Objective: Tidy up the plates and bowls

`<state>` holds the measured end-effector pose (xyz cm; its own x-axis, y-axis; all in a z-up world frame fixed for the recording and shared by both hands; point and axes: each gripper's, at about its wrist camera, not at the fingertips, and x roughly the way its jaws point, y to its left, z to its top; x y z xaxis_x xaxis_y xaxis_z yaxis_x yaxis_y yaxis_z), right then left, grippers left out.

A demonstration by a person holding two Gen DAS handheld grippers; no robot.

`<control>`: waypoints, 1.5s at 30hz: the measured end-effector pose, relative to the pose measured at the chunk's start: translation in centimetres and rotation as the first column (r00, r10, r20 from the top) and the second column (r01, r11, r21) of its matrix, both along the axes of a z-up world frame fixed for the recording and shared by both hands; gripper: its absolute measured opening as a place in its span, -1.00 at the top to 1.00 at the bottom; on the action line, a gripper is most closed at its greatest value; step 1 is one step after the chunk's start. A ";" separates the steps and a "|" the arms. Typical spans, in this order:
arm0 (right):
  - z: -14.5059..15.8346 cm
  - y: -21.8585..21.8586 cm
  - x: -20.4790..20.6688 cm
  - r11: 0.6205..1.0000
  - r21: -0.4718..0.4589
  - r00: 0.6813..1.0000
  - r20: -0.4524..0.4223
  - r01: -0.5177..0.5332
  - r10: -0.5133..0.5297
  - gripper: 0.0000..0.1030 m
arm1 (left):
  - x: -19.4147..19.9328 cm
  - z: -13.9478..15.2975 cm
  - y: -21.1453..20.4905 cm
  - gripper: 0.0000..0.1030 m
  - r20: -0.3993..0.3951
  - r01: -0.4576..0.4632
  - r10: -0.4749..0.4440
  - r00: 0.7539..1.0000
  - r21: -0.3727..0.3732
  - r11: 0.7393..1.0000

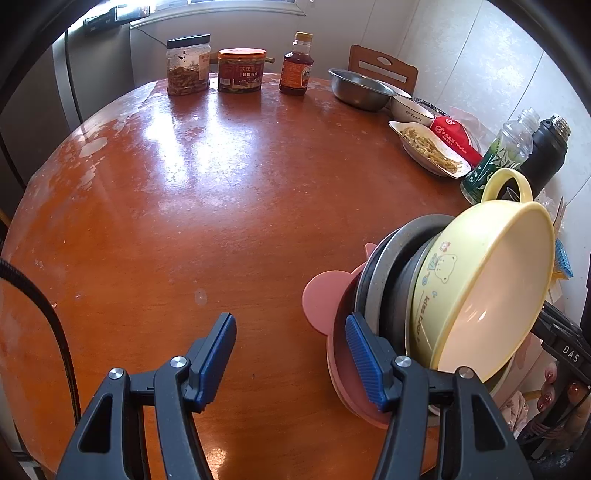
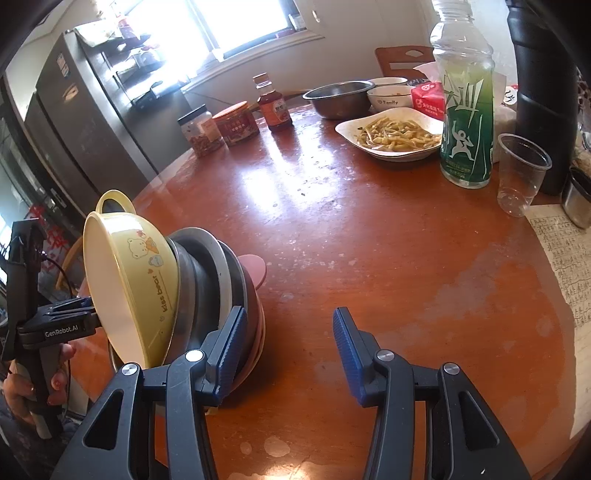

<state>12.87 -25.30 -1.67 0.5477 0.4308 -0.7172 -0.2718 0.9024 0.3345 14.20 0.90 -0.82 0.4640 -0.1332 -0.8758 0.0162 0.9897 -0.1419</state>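
Both grippers, left (image 1: 290, 325) and right (image 2: 290, 314), stand half apart over the table (image 1: 184, 221) with nothing between their fingers. Tilted on edge, the stack (image 1: 388, 280) sits outside each pair, lower right in the left view and lower left in the right; a finger hides its base, so contact is unclear. Readable: "kiss bear" on the yellow bowl (image 2: 140, 273), "Family" on a white bowl (image 2: 388, 99).

A round, reddish-brown wooden surface (image 2: 388, 258) glares with daylight from a bright window (image 2: 221, 26) behind it. A dark fridge (image 2: 70, 122) stands left, a wooden chair (image 1: 382, 68) against pale tiled walls (image 1: 480, 85).
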 end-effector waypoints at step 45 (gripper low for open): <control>3.1 0.1 -6.3 0.992 -0.087 0.984 0.162 0.091 -0.077 -0.43 | -7.4 1.6 1.2 -0.30 0.134 -0.128 0.122 0.983 0.037 0.991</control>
